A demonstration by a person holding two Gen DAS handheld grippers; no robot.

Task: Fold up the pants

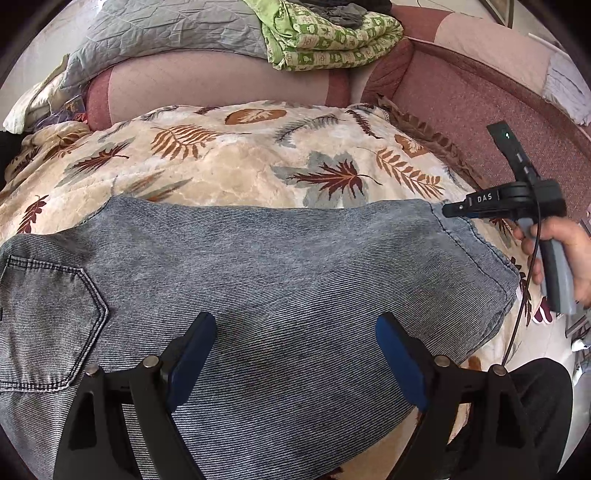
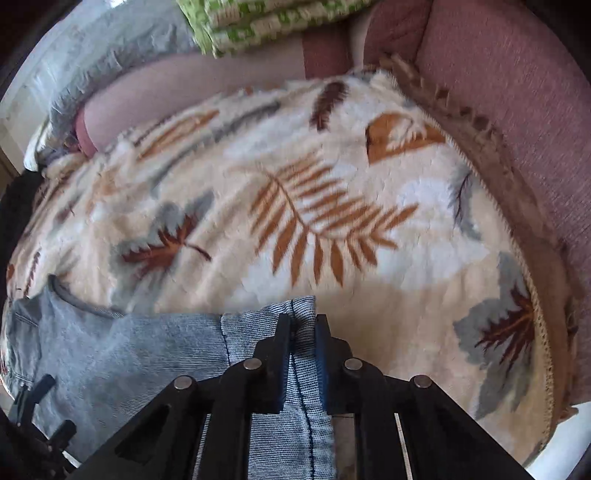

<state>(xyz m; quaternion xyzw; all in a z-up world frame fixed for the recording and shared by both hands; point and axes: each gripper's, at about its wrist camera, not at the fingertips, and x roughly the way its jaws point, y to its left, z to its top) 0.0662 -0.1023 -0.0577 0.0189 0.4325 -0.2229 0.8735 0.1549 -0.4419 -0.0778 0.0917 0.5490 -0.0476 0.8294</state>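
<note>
The grey-blue denim pants (image 1: 280,280) lie flat across a leaf-patterned blanket (image 1: 229,162), back pocket at the left, leg hem at the right. My left gripper (image 1: 295,332) hovers over the middle of the leg, jaws wide open and empty. My right gripper (image 1: 448,210) reaches the far hem corner in the left wrist view. In the right wrist view my right gripper (image 2: 303,325) is shut on the hem of the pants (image 2: 299,387), seam between the pads. The left gripper (image 2: 33,413) shows at the lower left there.
The blanket (image 2: 295,206) covers a pink sofa (image 1: 480,96). A green patterned quilt (image 1: 325,37) and a grey quilt (image 1: 155,33) sit on the sofa back. The person's dark-clothed knee (image 1: 535,398) is at the lower right.
</note>
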